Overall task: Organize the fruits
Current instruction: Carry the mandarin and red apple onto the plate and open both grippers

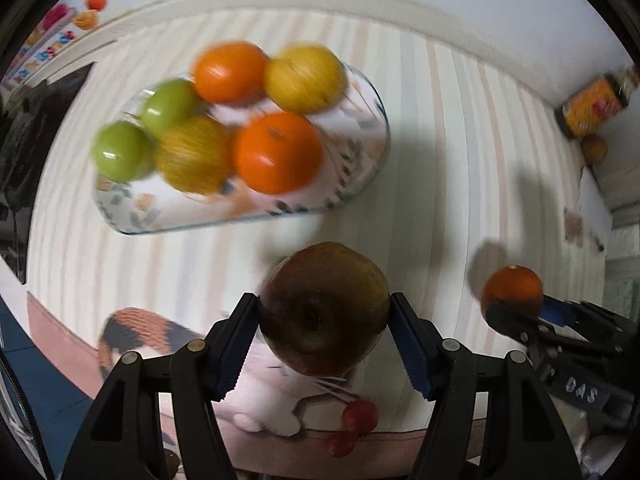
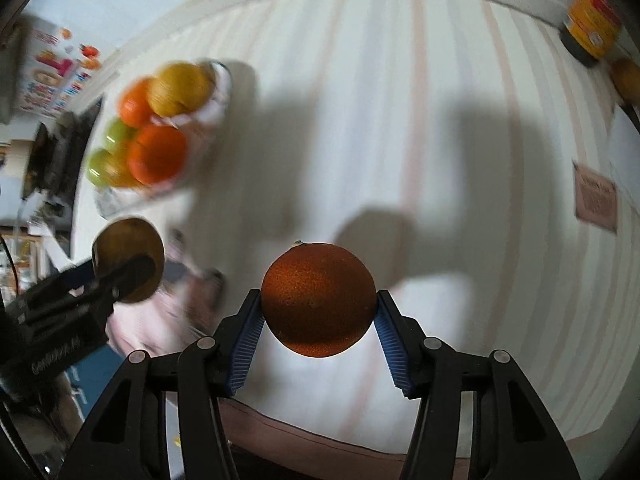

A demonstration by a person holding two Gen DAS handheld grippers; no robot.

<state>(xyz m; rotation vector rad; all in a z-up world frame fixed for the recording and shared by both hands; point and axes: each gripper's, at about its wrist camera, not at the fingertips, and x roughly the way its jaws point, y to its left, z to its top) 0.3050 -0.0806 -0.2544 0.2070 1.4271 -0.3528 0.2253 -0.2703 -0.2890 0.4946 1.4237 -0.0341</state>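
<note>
My left gripper [image 1: 324,316] is shut on a brown-red apple [image 1: 324,304], held above the striped cloth. My right gripper [image 2: 319,308] is shut on a dark orange [image 2: 318,300]; the left wrist view shows that orange [image 1: 514,288] at the right, lifted over its shadow. A glass tray [image 1: 360,196] with a flower print lies beyond, carrying two oranges [image 1: 276,152], two yellow fruits [image 1: 306,78] and two green apples [image 1: 120,152]. In the right wrist view the tray [image 2: 212,112] sits at the far left, and the apple [image 2: 128,256] hangs below it in the left gripper [image 2: 120,280].
A yellow-labelled jar [image 1: 596,104] stands at the far right by the wall, with a brown fruit [image 1: 594,148] next to it. A cat and red cherries [image 1: 352,428] are printed on the cloth's near edge. A colourful box [image 2: 52,76] stands far left.
</note>
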